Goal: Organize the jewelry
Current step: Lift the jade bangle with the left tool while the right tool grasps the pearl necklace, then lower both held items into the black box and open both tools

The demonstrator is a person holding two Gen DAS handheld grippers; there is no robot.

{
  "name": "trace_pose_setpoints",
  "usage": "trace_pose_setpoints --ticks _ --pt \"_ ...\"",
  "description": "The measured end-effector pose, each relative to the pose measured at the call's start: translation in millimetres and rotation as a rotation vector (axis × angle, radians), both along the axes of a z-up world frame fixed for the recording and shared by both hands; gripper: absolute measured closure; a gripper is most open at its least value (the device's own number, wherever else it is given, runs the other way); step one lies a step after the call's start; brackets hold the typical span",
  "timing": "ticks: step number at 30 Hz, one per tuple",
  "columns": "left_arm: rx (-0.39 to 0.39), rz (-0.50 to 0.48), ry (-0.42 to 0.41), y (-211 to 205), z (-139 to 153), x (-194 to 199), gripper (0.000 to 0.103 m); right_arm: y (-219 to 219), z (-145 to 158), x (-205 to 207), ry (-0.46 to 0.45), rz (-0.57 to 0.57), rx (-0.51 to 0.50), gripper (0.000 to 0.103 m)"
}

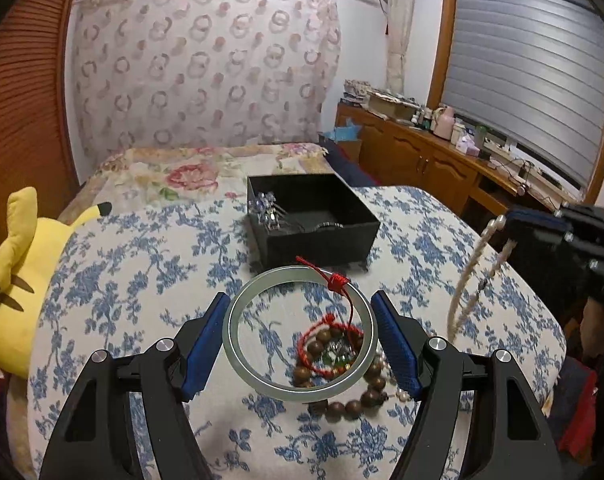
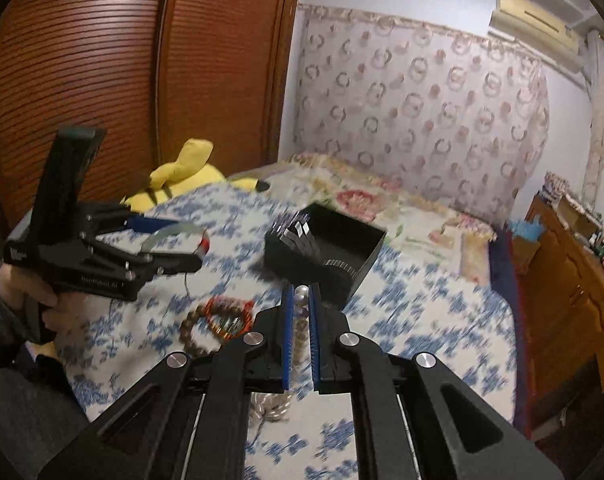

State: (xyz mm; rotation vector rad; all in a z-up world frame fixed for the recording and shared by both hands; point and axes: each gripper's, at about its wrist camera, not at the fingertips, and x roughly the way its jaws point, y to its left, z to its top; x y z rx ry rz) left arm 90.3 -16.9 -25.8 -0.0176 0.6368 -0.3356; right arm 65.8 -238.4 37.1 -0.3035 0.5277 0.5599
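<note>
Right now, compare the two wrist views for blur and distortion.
Left wrist view: sharp; the bangle in the left hand-held gripper and the black box read crisply, though fisheye bows the window frame. Right wrist view: motion-smeared; the bedspread print and black box streak, while the right hand-held gripper shut on the pearl necklace stays fairly clear.

Hand-held grippers: two, left [image 1: 302,320] and right [image 2: 301,312].
Black box [image 1: 334,236]: one.
Pale bangle [image 1: 238,344]: one.
Wooden bead bracelet [image 1: 354,404]: one.
Red cord bracelet [image 1: 316,366]: one.
Pearl strand [image 1: 468,276]: one.
Crystal ornament [image 1: 268,210] in box: one; further box contents unclear.
Yellow plush toy [image 1: 18,280]: one.
</note>
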Motion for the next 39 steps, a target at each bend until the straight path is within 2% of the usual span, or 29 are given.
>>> trace_pose_setpoints --ticks 15,27,32,39 --pt "0.005 0.010 -0.025 -2.5 12.4 24.6 0.034 2.4 63.2 28.8 -0.136 -0.016 0.010 0.095" --pt "0.027 0.032 -0.036 -3.6 21.4 65.5 0.034 17.4 118.2 81.0 -0.236 -0.042 0.006 0.095" --pt "0.050 0.033 -0.027 -8.5 18.1 80.2 0.034 28.3 123.6 110.5 -0.234 -0.050 -0.014 0.095" --pt "0.059 0.041 -0.005 -11.8 11.8 100.8 0.034 42.0 108.6 146.7 -0.204 -0.078 -0.065 0.095"
